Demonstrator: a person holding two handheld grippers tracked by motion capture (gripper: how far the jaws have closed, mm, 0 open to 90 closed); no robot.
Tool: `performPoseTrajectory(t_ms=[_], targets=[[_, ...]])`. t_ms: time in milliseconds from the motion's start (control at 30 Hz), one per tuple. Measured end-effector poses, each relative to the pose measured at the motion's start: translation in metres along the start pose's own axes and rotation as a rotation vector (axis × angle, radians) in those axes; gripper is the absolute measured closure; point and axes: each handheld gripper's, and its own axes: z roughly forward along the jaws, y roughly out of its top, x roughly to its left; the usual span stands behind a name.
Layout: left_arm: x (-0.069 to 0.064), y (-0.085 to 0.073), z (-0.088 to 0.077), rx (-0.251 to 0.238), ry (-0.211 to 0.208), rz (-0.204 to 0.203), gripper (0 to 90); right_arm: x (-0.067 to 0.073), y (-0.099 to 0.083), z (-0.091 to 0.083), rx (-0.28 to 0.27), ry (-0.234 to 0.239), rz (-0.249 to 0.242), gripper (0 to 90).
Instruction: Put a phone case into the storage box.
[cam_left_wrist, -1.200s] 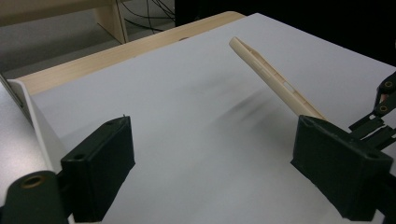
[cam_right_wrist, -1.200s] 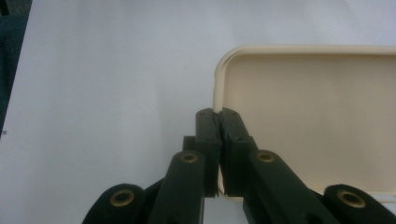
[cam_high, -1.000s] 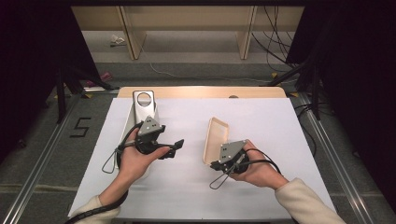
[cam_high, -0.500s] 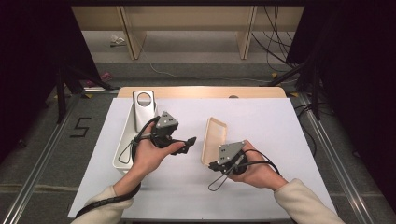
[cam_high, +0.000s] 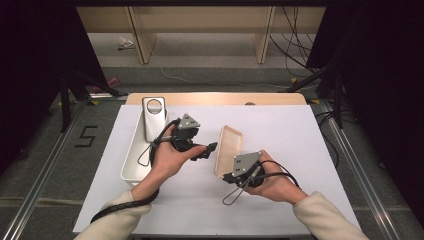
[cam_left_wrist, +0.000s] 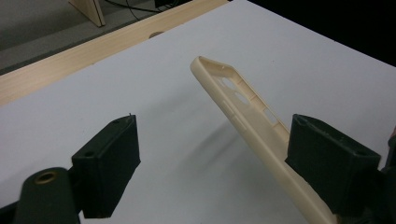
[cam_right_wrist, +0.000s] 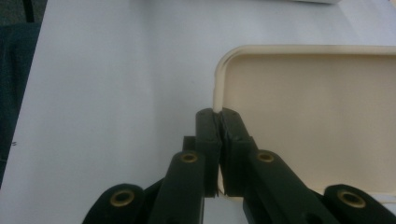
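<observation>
The right tongs (cam_right_wrist: 219, 122) are clamped on the rim of the beige phone case (cam_right_wrist: 317, 116), whose cutouts show in the left gripper view. The left tongs (cam_high: 209, 149), wide open and empty, sit just beside it. Behind them, a white tray (cam_high: 131, 167) holds a grey phone case (cam_high: 153, 118).

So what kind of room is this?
Probably a lab or workshop set up for recording. A table under a white sheet stands between dark curtains, cables trail over the grey floor, and a taped number marks the spot.
</observation>
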Motion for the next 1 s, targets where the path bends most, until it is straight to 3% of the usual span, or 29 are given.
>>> performPoseTrajectory(t_ms=[333,567,700,1000], targets=[[-0.002,0.01,0.022,0.059,0.004,-0.017,27.3,0.003,0.003,0.002,-0.006,0.005,-0.016,88.0],[0.004,0.016,0.039,0.105,0.02,-0.082,39.2,0.004,0.005,0.003,-0.004,0.008,-0.022,88.0],[0.004,0.02,0.045,0.12,0.013,-0.091,43.2,0.005,0.005,0.003,-0.002,0.008,-0.025,88.1],[0.006,0.022,0.05,0.119,0.002,-0.149,56.7,0.007,0.007,0.004,-0.006,0.008,-0.04,88.1]])
